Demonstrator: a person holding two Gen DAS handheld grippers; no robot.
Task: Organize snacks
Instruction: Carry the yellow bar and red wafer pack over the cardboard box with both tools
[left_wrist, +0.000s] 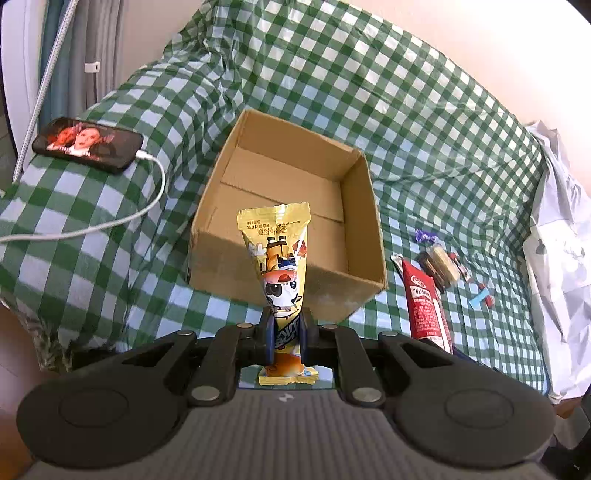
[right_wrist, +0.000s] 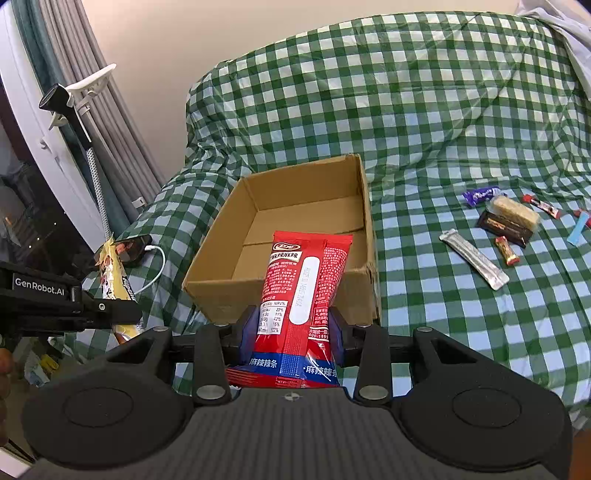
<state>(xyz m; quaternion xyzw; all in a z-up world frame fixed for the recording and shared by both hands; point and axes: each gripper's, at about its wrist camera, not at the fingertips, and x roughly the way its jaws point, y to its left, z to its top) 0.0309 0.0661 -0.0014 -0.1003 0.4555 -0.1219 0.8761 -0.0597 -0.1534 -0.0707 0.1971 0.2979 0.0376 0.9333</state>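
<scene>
My left gripper (left_wrist: 286, 325) is shut on a yellow cartoon snack packet (left_wrist: 280, 258), held upright just in front of the open cardboard box (left_wrist: 221, 254). In the right wrist view, my right gripper (right_wrist: 293, 330) is shut on a red spicy-strip packet (right_wrist: 303, 280), which stands up before the near wall of the same box (right_wrist: 218, 291). The box shows a bare bottom. At the left of that view is the left gripper (right_wrist: 118, 310) with its yellow packet (right_wrist: 114, 273). The red packet (left_wrist: 424, 302) also shows right of the box in the left wrist view.
Loose snacks lie on the green checked cloth (right_wrist: 443, 110) right of the box: a silver stick (right_wrist: 472, 258), a wafer (right_wrist: 513, 214), a dark bar (right_wrist: 502, 229), a purple wrapper (right_wrist: 480, 195) and small candies. A phone (left_wrist: 88, 144) on a white cable lies left. A white bag (left_wrist: 561, 240) sits far right.
</scene>
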